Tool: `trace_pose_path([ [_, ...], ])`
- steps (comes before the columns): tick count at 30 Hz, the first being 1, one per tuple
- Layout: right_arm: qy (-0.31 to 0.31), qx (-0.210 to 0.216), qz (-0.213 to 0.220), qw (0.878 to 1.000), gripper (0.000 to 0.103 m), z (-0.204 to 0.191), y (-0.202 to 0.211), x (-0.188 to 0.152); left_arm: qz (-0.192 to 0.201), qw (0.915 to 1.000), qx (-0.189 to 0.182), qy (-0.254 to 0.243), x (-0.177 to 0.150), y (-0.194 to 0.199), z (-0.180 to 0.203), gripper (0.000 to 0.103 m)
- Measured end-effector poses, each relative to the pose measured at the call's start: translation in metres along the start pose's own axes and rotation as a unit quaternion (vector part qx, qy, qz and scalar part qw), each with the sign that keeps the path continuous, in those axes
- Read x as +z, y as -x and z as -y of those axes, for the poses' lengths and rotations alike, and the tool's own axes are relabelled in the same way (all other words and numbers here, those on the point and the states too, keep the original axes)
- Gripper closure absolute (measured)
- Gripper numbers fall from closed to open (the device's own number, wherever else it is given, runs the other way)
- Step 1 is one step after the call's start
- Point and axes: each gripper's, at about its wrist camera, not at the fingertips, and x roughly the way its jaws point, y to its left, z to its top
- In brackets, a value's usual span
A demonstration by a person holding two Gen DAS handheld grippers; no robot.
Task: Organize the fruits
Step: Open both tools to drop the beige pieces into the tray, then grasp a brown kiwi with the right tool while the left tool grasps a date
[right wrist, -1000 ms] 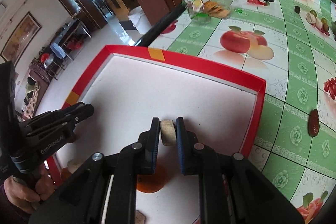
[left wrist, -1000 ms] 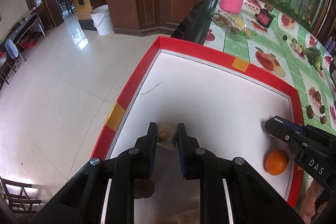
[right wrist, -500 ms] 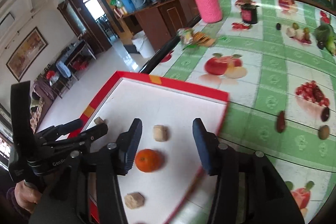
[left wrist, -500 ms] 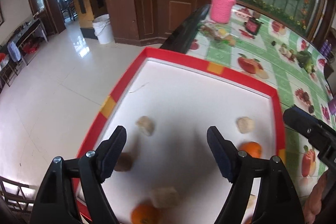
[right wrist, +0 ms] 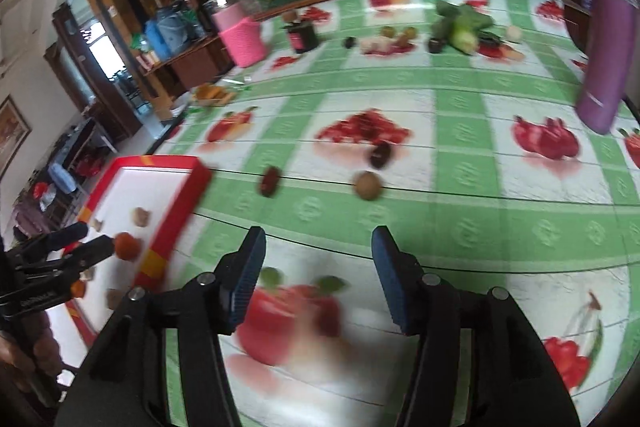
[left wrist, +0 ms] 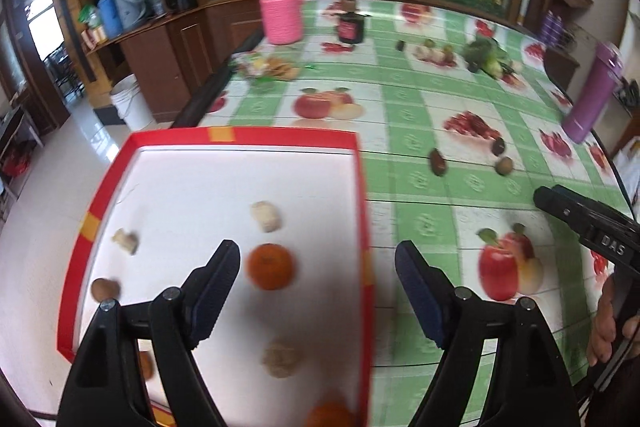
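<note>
Left gripper fingers apart over tray's right edge by orange, right gripper fingers apart above bare tablecloth

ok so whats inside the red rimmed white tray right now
The red-rimmed white tray holds two oranges, three pale beige lumps and a small round brown fruit. The left gripper covers the near corner.

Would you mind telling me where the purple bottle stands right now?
The purple bottle stands upright at the table's far right edge in both views, beyond the loose fruits on the cloth.
</note>
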Motion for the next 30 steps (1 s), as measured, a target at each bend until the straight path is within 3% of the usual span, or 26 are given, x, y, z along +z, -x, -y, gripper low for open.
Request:
trace_pose_path([
  [5, -0.005, -0.022, -0.010, 1.000, 0.046, 0.027, -0.005, 0.001, -0.001, 0.9988, -0.007, -0.049, 0.005, -0.003, 0.040, 0.023],
  [12, 0.015, -0.039, -0.026, 0.999, 0.047, 0.015, -0.043, 0.028, -0.013, 0.9979, -0.007, -0.063, 0.015, -0.015, 0.054, 0.023],
  [14, 0.013, -0.050, -0.026, 0.998, 0.053, 0.012, -0.053, 0.032, -0.016, 0.9984, -0.006, -0.055, 0.018, -0.019, 0.052, 0.023],
  [18, 0.017, -0.082, -0.042, 0.996, 0.076, 0.012, -0.069, 0.036, -0.016, 0.9990, -0.008, -0.042, 0.028, -0.026, 0.051, 0.023],
  [21, 0.022, -0.084, -0.043, 0.995, 0.078, 0.015, -0.066, 0.034, -0.019, 0.9989, -0.018, -0.038, 0.034, -0.035, 0.059, 0.023],
  [25, -0.028, -0.066, -0.011, 0.997, 0.078, 0.036, -0.044, 0.043, -0.019, 0.9980, -0.040, -0.046, 0.044, -0.052, 0.079, 0.023],
  [30, -0.092, -0.047, 0.026, 0.994, 0.078, 0.067, -0.022, 0.053, -0.031, 0.9978, -0.038, -0.045, 0.061, -0.081, 0.096, 0.024],
])
